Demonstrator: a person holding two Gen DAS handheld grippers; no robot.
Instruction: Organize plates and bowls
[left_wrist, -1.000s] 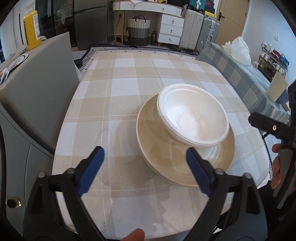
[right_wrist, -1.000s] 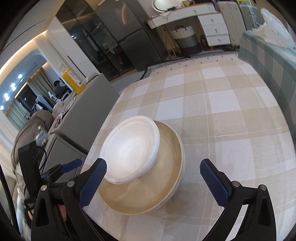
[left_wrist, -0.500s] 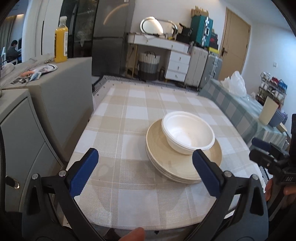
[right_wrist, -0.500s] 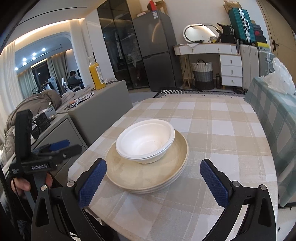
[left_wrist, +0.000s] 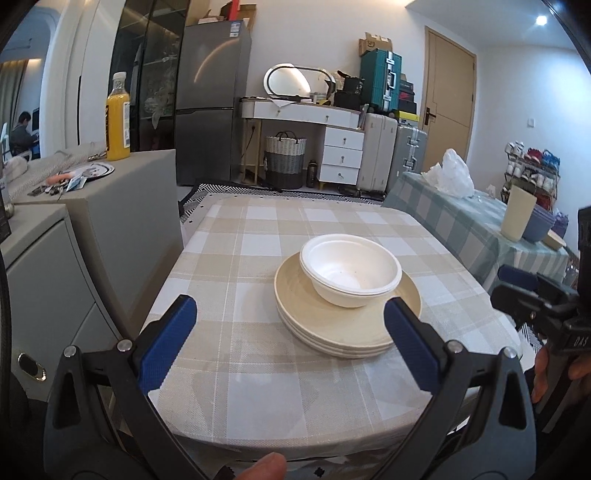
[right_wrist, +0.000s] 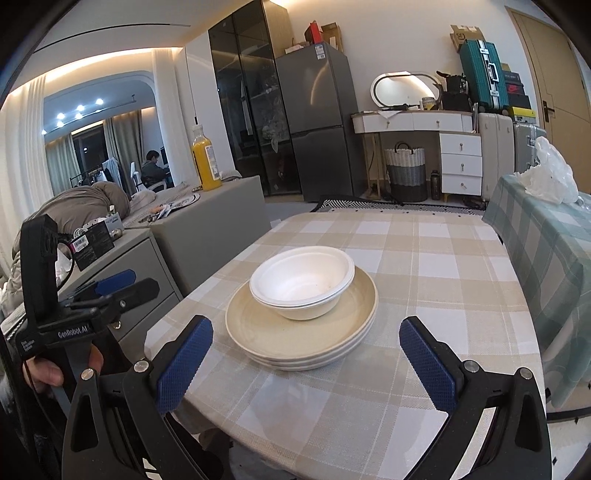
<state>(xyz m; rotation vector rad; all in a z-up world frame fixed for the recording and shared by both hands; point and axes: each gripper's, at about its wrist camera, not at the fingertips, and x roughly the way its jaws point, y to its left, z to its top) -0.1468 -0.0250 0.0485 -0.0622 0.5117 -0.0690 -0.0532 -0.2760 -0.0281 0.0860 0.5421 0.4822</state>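
A stack of white bowls (left_wrist: 350, 275) (right_wrist: 303, 281) rests on a stack of beige plates (left_wrist: 345, 325) (right_wrist: 295, 332) on the checked table (left_wrist: 258, 258) (right_wrist: 443, 288). My left gripper (left_wrist: 291, 347) is open and empty, held back at the near table edge, short of the plates. My right gripper (right_wrist: 303, 363) is also open and empty, near the table edge in front of the stack. The left wrist view shows the right gripper (left_wrist: 517, 291) at far right; the right wrist view shows the left gripper (right_wrist: 118, 286) at far left.
A grey cabinet (left_wrist: 110, 221) (right_wrist: 207, 229) with an orange juice bottle (left_wrist: 118, 118) (right_wrist: 206, 158) stands left of the table. To the right, a green checked table (left_wrist: 480, 229) (right_wrist: 546, 236) carries a plastic bag and cups. A fridge, drawers and suitcases line the far wall.
Both grippers have pulled back and lowered from above the stack to the near table edge. The bowls and plates have stayed put.
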